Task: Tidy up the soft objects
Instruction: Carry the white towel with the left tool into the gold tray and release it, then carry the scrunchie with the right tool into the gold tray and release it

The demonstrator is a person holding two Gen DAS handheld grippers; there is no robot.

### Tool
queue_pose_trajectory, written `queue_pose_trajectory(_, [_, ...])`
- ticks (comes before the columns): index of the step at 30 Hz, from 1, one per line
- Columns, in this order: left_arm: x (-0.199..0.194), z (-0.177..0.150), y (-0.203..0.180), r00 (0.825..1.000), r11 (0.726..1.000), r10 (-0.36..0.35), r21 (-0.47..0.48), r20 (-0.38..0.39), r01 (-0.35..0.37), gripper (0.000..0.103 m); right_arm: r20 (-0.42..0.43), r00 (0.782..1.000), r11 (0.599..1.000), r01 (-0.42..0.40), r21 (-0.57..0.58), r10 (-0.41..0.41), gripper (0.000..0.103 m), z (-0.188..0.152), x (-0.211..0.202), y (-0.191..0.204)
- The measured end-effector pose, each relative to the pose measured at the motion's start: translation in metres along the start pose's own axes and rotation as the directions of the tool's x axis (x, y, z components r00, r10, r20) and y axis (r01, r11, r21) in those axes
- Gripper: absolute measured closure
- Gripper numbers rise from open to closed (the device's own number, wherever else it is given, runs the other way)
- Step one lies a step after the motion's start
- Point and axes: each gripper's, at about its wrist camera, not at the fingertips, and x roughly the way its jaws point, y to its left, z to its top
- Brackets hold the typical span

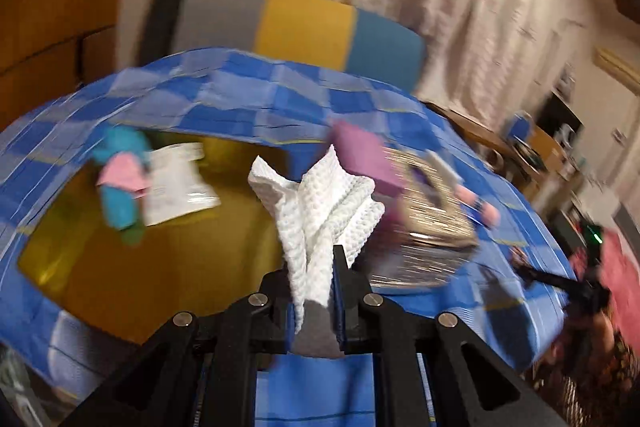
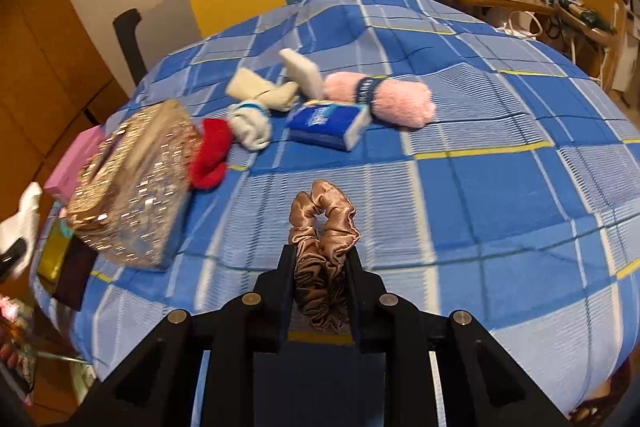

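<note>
A table under a blue-checked cloth (image 2: 500,187) carries a gold sequinned pouch (image 2: 132,183) at its left edge. Beyond that edge lies a yellow bin (image 1: 132,267); the left tongs (image 1: 312,291), nearer it, clamp a white waffle-weave cloth (image 1: 320,203) upright just above. The right tongs (image 2: 320,275), over mid-table, grip a bronze satin scrunchie (image 2: 324,227), the bin well to their left.

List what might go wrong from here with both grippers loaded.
1. The left gripper pinches the white waffle cloth only at its lower end; the loose folds could snag the sequined pouch beside them.
2. The bronze scrunchie is slick satin bunched in the right gripper, so it might slip out onto the blue checked cover.
</note>
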Motion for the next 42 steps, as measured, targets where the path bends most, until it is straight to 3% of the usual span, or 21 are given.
queue_pose_trajectory(8, [0.005,0.006,0.094,0.983,0.971,0.186,-0.149,0.0,-0.184,0.09,-0.014,0.995,0.995,-0.095,0.021,0.096,0.08,-0.016,-0.019,0.044])
queue_pose_trajectory(15, [0.021,0.007,0.151,0.958,0.929,0.283,-0.234,-0.055,-0.288,0.089,-0.025,0.985,0.985,-0.17,-0.041,0.169,0.08,-0.025,-0.033,0.104])
queue_pose_trajectory(18, [0.03,0.008,0.163,0.955,0.922,0.287,-0.25,-0.073,-0.296,0.085,-0.03,0.979,0.976,-0.205,-0.07,0.203,0.08,-0.027,-0.036,0.13])
queue_pose_trajectory(21, [0.036,0.01,0.169,0.948,0.921,0.307,-0.224,-0.083,-0.318,0.068,-0.037,0.971,0.965,-0.241,-0.106,0.238,0.08,-0.027,-0.038,0.159])
queue_pose_trajectory(25, [0.031,0.009,0.174,0.948,0.919,0.31,-0.233,-0.068,-0.318,0.059,-0.052,0.961,0.947,-0.278,-0.163,0.273,0.08,-0.027,-0.037,0.194])
queue_pose_trajectory(33, [0.018,-0.001,0.175,0.939,0.918,0.338,-0.197,-0.06,-0.343,0.055,-0.121,0.936,0.903,-0.351,-0.249,0.331,0.08,-0.032,-0.016,0.258])
queue_pose_trajectory(37, [0.001,-0.005,0.176,0.95,0.915,0.311,-0.262,-0.02,-0.306,0.055,-0.148,0.923,0.882,-0.382,-0.276,0.354,0.08,-0.029,-0.004,0.289])
queue_pose_trajectory(42, [-0.017,-0.012,0.172,0.948,0.904,0.318,-0.305,0.008,-0.301,0.055,-0.172,0.918,0.856,-0.396,-0.333,0.358,0.08,-0.023,0.02,0.339])
